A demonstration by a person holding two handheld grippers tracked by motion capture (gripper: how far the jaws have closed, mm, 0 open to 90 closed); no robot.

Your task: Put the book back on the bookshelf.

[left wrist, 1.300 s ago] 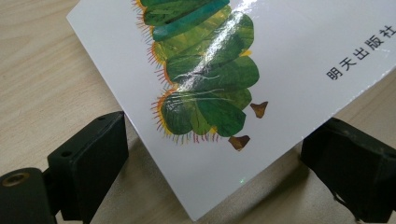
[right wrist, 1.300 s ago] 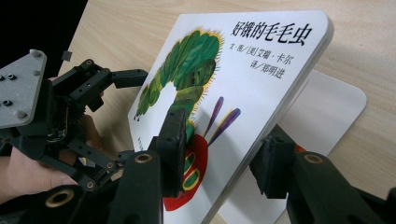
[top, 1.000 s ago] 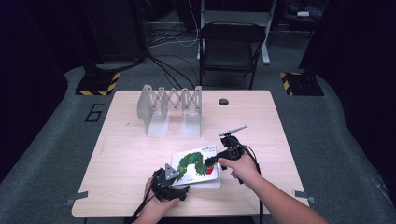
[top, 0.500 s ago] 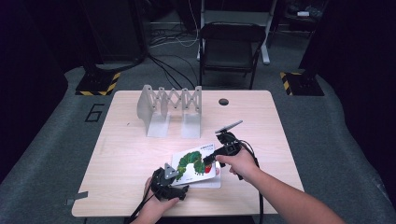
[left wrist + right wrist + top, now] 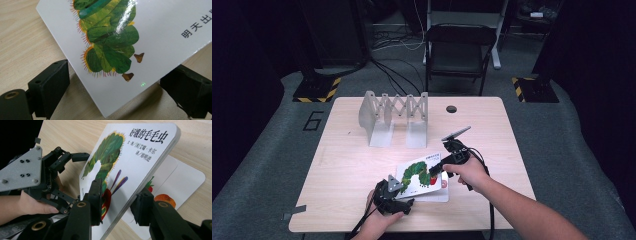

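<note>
1. The right gripper is clamped on the raised cover of a white board book with a green caterpillar picture: in the right gripper view one black jaw presses on the printed face and the other on the underside.
2. The left gripper has its jaws spread wide apart at the book's near-left corner. In the left gripper view the corner lies between them, and neither clearly presses on it.
3. The book lies near the front edge of the light wooden table, its cover tilted up and pages with red and orange fruit pictures lying flat beneath.
4. A grey folding accordion-style rack stands well apart, toward the far side of the table.
5. A small dark round hole sits just right of the rack.
</note>
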